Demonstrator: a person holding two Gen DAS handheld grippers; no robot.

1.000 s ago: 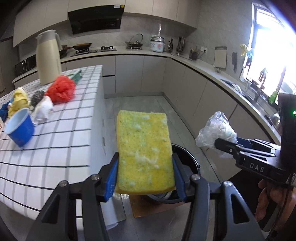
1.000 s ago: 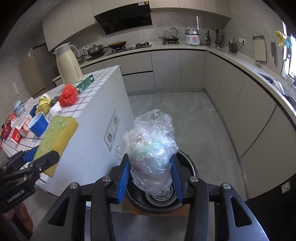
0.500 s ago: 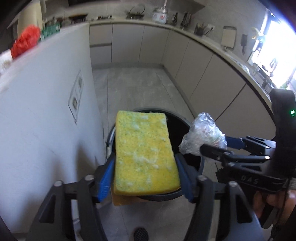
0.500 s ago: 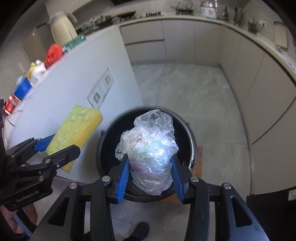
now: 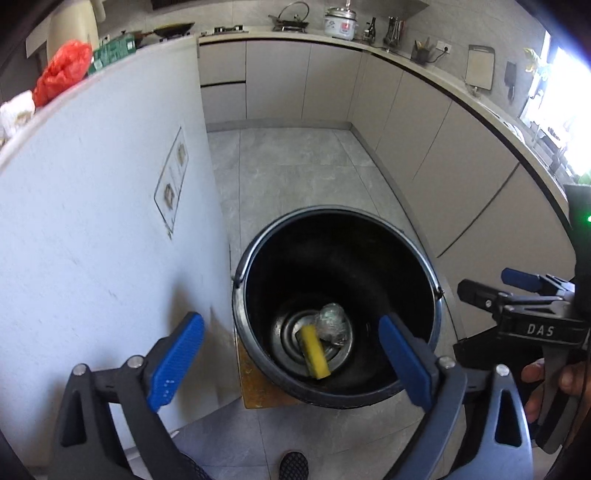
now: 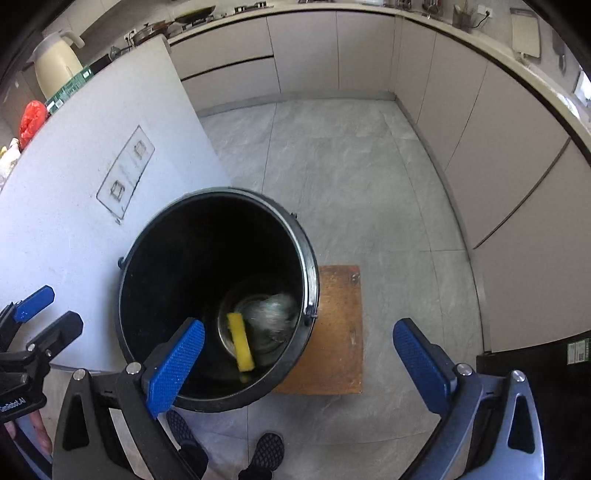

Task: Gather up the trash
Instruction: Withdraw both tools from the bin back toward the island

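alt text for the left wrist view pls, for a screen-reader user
Looking down between the left gripper's wide-open, empty jaws into a black bin on the kitchen floor, where a yellow sponge and a wadded clear plastic bag lie at the bottom. The right gripper, also open, is at the right edge.

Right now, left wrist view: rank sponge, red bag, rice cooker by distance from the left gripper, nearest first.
1. Sponge: in the bottom of the black bin, just ahead of the open left gripper.
2. Red bag: up on the island top, far left.
3. Rice cooker: on the back counter, across the kitchen floor.
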